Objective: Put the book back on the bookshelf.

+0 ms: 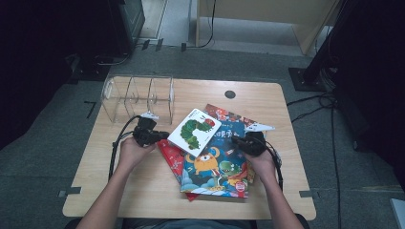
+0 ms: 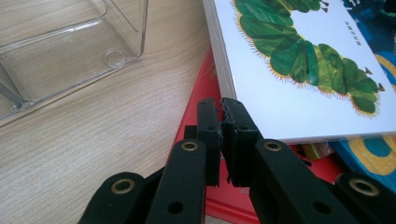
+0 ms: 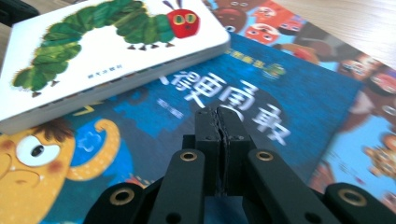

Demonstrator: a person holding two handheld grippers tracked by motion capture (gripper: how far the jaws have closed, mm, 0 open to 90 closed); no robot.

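Surface [image 1: 143, 191] of pale wood carries everything in the high view, and both forearms come in over its near edge. Ahead of the left gripper [image 1: 152, 136] stands a clear plastic organiser [image 1: 138, 98] with upright dividers; in the left gripper view its corner sits up and to the left of the jaws, apart from them.

Between the two grippers lies a loose stack of picture books. The blue monster book [image 1: 217, 167] is the widest, lying just inside the right gripper [image 1: 249, 143] and running back toward the person. In the right gripper view its blue cover [image 3: 299, 93] spreads beneath and beyond the jaws. A red book [image 1: 172, 155] pokes out from under the stack just to the right of the left gripper, and in the left gripper view its red cover [image 2: 196, 102] lies directly under the jaw tips. Another red-patterned book [image 1: 224, 114] shows beyond the right gripper, at the far side of the stack.

On top sits the white caterpillar book [image 1: 195, 131], the smallest and thickest, tilted across the stack between the grippers. Its corner is just to the right of the left gripper's tips [image 2: 220, 109], and it lies up and left of the right gripper [image 3: 218, 114].

Both grippers have their jaws pressed together with nothing between them.
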